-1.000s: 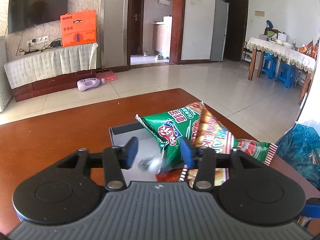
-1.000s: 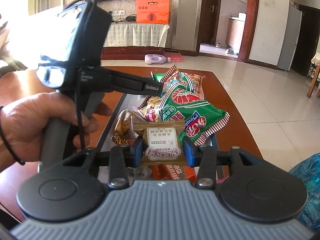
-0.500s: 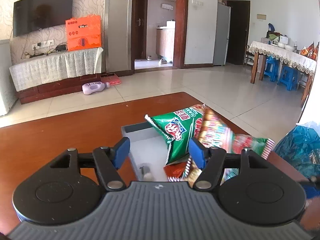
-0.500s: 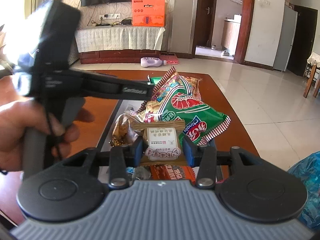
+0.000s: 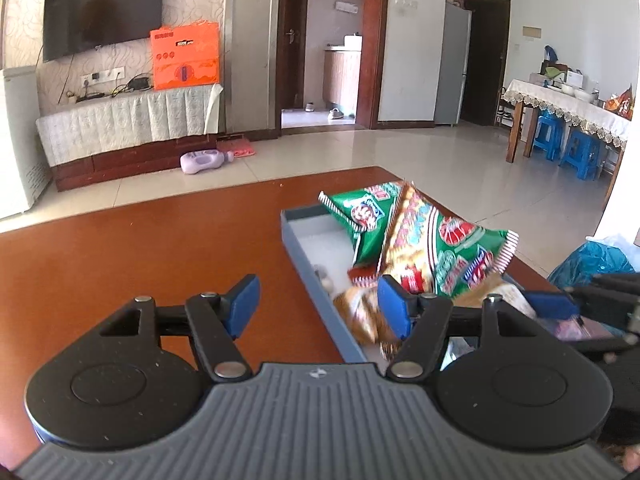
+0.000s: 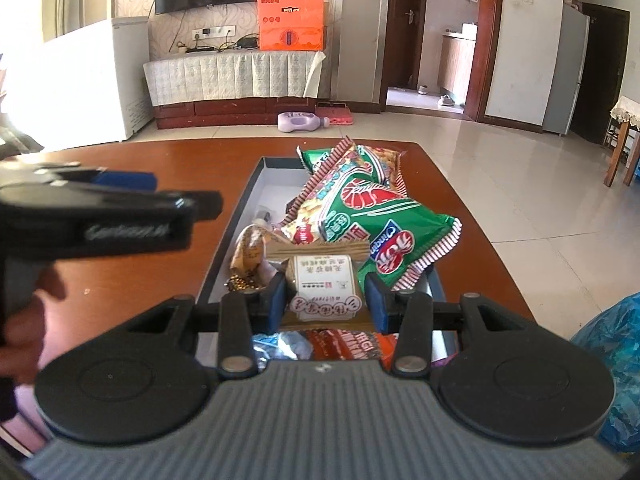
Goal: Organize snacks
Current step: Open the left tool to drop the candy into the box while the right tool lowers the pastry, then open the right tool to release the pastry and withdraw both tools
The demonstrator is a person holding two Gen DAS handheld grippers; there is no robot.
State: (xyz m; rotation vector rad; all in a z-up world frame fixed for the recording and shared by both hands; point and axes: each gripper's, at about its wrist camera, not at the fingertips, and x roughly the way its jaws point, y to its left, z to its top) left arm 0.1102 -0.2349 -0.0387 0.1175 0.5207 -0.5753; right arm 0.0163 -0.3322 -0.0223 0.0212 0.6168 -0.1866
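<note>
We've got the right claw (image 6: pixel 326 300) clamped on a beige snack packet (image 6: pixel 325 283) mid-frame; the left claw (image 5: pixel 318 310), just spread, empty, shows only in its own view.

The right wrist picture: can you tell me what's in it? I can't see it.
The right gripper holds a small tan snack packet between its blue fingers, above a grey tray of snacks on a brown table. A green snack bag lies on the pile. The left gripper is at the left.
</note>
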